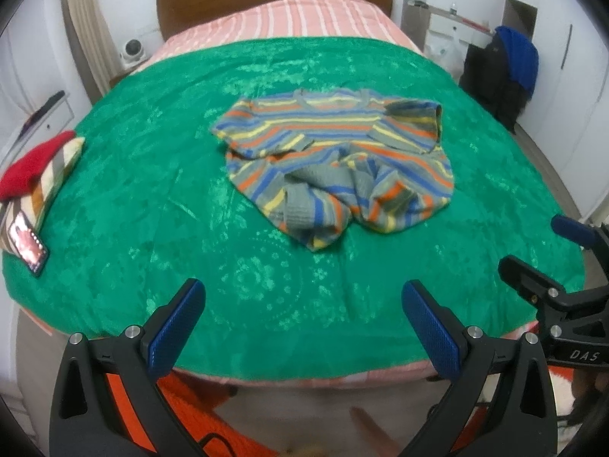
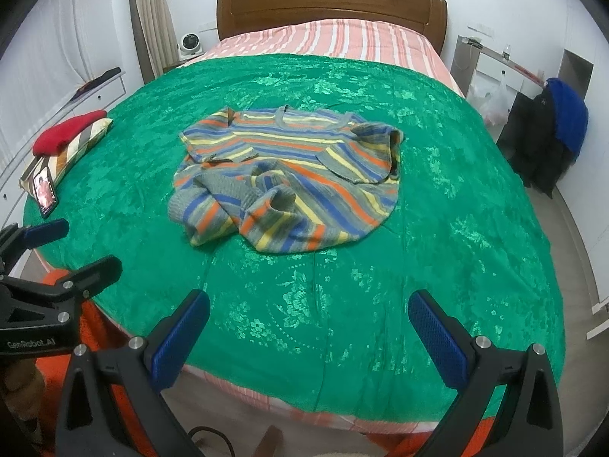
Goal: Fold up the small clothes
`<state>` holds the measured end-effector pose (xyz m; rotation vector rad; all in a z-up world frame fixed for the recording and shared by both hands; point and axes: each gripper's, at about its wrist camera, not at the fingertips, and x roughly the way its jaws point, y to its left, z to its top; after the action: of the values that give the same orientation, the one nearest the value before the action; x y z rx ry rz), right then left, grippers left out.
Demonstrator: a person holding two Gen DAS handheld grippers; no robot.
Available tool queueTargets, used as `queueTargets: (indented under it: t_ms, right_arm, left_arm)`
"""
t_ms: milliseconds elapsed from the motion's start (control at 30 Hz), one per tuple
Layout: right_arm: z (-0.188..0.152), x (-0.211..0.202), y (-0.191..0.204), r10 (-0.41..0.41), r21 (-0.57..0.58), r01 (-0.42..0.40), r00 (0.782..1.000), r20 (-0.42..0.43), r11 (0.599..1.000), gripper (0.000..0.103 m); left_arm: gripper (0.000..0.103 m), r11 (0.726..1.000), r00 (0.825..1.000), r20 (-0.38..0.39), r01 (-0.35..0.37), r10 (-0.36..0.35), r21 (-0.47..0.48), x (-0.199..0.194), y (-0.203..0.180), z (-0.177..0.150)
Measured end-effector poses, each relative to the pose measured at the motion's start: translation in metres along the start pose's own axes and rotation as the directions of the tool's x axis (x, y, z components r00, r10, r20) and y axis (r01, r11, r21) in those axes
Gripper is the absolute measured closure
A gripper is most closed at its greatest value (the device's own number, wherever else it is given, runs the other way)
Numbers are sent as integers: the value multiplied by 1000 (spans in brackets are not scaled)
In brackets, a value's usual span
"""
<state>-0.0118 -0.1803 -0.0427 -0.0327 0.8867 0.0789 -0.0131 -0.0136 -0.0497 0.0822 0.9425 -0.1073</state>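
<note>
A small striped sweater [image 1: 335, 160] in grey, blue, orange and yellow lies crumpled on the green bedspread [image 1: 152, 175]; its collar points to the headboard and its lower part is bunched up. It also shows in the right wrist view [image 2: 289, 175]. My left gripper [image 1: 302, 301] is open and empty above the bed's near edge, well short of the sweater. My right gripper [image 2: 308, 312] is open and empty, also at the near edge. Each gripper shows in the other's view, the right one [image 1: 540, 251] and the left one [image 2: 80, 243].
A striped pillow [image 2: 76, 148] with a red garment [image 2: 68, 129] on it and a lit phone [image 2: 45, 190] lie at the bed's left edge. A wooden headboard [image 2: 331, 3] is at the far end. Dark and blue clothes [image 2: 552, 137] hang at the right.
</note>
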Motion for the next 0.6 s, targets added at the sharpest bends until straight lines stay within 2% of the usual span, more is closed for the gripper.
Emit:
queueTargets:
  t_ms: [600]
  right_arm:
    - [-2,2,3,-8,-5,8,1000,0,1000,0]
  left_arm:
    - [0,1000,1000,11,9,-9,3,-3,-3,-2]
